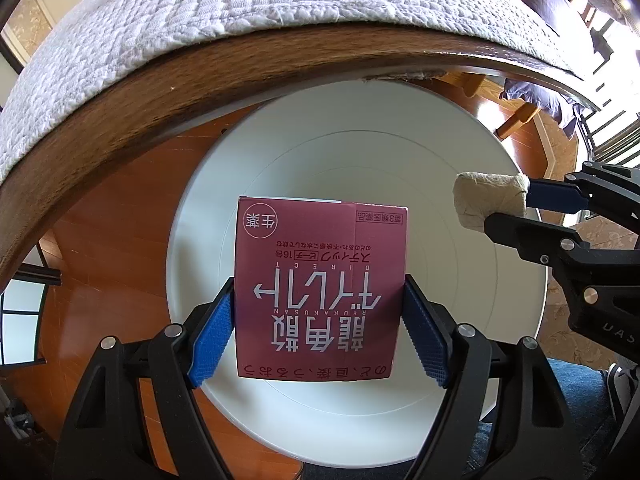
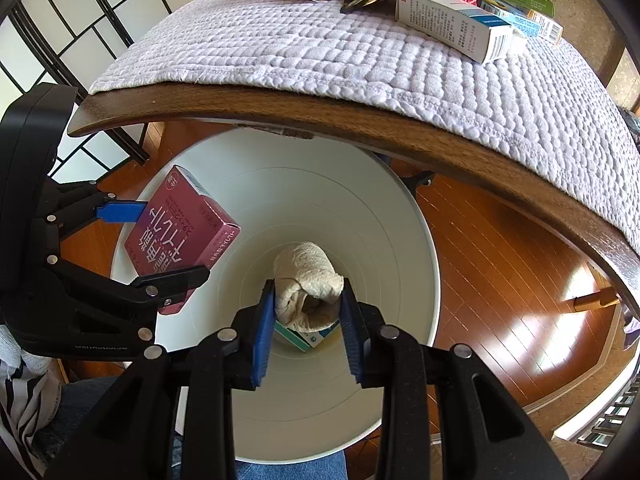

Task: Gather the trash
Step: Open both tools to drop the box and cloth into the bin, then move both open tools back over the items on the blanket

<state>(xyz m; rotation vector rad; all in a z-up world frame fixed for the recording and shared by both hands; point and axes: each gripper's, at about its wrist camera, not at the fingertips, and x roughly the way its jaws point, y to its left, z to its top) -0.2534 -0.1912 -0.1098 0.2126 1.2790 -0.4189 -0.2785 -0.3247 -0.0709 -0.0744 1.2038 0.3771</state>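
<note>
My left gripper [image 1: 320, 314] is shut on a maroon medicine box [image 1: 320, 280] printed with white Japanese text, held over the mouth of a white round bin [image 1: 500, 320]. In the right wrist view the same maroon box [image 2: 182, 232] hangs at the bin's left side in the left gripper [image 2: 160, 240]. My right gripper [image 2: 308, 306] is shut on a crumpled beige paper wad [image 2: 308, 280] above the bin's [image 2: 320, 184] inside. The wad [image 1: 490, 200] also shows at the right in the left wrist view. A small box [image 2: 310, 338] lies at the bin's bottom.
A wooden table edge [image 2: 360, 128] with a quilted white mat [image 2: 320, 52] overhangs the bin's far side. Several boxes and wrappers [image 2: 452, 24] lie on the mat. Wood floor [image 2: 500, 248] surrounds the bin; a person's jeans [image 2: 288, 468] are close below.
</note>
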